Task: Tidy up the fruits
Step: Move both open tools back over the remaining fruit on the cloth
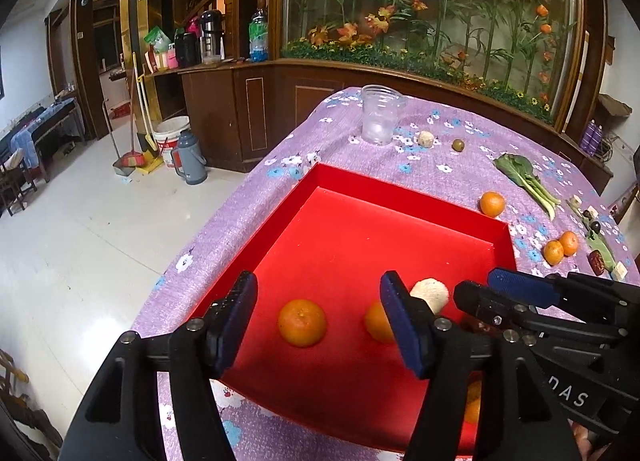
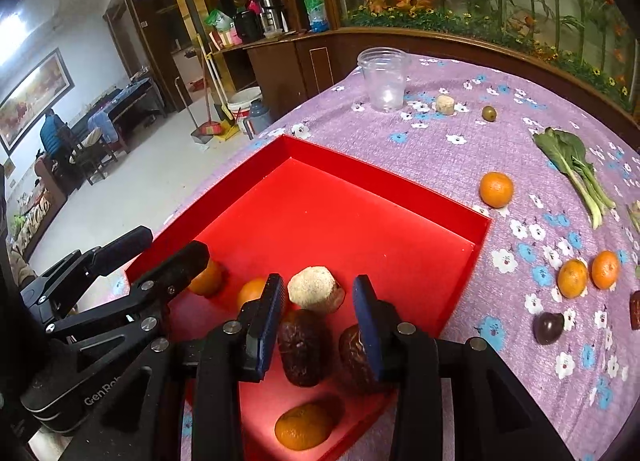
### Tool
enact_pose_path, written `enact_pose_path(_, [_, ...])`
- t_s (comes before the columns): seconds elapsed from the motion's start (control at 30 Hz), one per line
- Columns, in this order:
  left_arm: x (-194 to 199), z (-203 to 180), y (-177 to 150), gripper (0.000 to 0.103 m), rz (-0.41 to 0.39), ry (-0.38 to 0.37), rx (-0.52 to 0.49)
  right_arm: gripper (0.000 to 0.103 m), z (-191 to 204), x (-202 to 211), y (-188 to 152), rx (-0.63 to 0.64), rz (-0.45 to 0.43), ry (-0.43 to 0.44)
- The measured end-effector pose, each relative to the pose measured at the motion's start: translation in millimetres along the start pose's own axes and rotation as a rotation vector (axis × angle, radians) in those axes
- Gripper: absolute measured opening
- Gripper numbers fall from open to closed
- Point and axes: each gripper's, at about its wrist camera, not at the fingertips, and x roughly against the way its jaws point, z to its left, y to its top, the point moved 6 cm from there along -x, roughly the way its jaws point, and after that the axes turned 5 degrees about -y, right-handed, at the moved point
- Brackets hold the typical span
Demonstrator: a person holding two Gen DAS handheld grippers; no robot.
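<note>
A red tray point(image 1: 400, 197) point(image 2: 400, 185) sits on the purple flowered cloth. Inside lie oranges point(image 1: 302, 323) point(image 2: 305, 425), a pale rough fruit point(image 2: 315, 289) point(image 1: 430, 293) and two dark wrinkled fruits point(image 2: 304, 347). My left gripper point(image 1: 318, 319) is open above the tray, an orange between its fingers. My right gripper point(image 2: 320, 317) is open over the pale and dark fruits; it also shows in the left wrist view point(image 1: 504, 293). Loose oranges point(image 2: 496, 189) point(image 2: 573, 277) point(image 2: 605, 269) and a dark plum point(image 2: 549, 327) lie on the cloth to the right.
A clear plastic cup point(image 2: 384, 79) stands at the table's far end, beside a pale chunk point(image 2: 445, 104) and a small green fruit point(image 2: 489, 113). A leafy green point(image 2: 572, 165) lies at the right. The table edge drops to the floor on the left.
</note>
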Motion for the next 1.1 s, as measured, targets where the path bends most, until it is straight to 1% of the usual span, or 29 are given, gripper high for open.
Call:
enact_pose_path(0.3, [23,-18,4,0.070,-0.035,0.010,-0.041,0.041,-11,25,-7,-0.038,-0.035,0.010])
enact_pose_path(0.47, [38,-33,3,0.074,-0.054,0.005,-0.074,0.048,-21,43,-17,-0.068,-0.064,0.010])
enact_pose_path(0.53, [45,-40,3,0.076,-0.061,-0.005,-0.088,0.050,-28,51,-22,-0.084,-0.076,0.009])
enact_pose_path(0.67, [59,-56,1,0.077,-0.071,-0.050,-0.117,0.051,-46,66,-39,-0.107,-0.087,-0.003])
enact_pose_path(0.8, [68,-70,-1,0.079,-0.075,-0.084,-0.127,0.053,-81,84,-67,-0.141,-0.094,-0.055])
enact_pose_path(0.83, [68,-76,-2,0.079,-0.067,-0.102,-0.126,0.053,-97,90,-77,-0.160,-0.094,-0.081])
enact_pose_path(1.0, [57,-111,-11,0.079,-0.015,-0.177,-0.151,0.053,-165,113,-105,-0.268,-0.101,-0.157])
enact_pose_path(1.07, [50,-129,-16,0.079,0.015,-0.224,-0.167,0.053,-195,121,-113,-0.318,-0.105,-0.192])
enact_pose_path(1.1, [46,-138,-19,0.079,0.033,-0.246,-0.171,0.053,-203,125,-116,-0.332,-0.107,-0.200])
